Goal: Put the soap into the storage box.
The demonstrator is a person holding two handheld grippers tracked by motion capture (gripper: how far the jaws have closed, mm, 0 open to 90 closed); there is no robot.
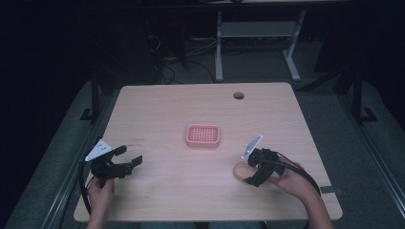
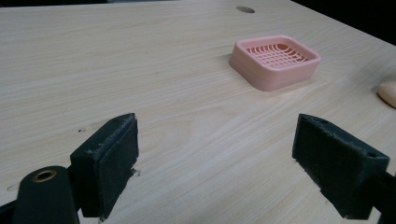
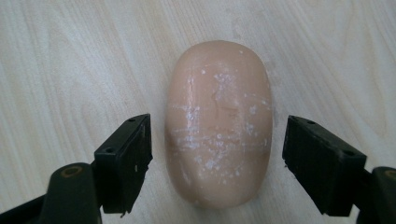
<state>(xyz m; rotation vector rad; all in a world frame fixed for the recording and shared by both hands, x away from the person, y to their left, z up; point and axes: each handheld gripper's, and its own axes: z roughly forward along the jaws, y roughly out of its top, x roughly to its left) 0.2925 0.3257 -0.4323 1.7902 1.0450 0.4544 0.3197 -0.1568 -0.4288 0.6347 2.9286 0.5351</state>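
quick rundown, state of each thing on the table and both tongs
soap bar: lying flat on the table, between the right jaws, not gripped
soap dish: upright mid-table, empty
left tongs: open, empty, low over bare table
right tongs: open, straddling the soap bar

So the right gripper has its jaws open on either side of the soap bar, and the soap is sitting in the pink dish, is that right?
Not quite. The soap bar is lying on the bare table, not in the pink dish, which sits apart toward the table's middle, as the high view shows. The rest holds: the right gripper has its jaws open on either side of the soap.
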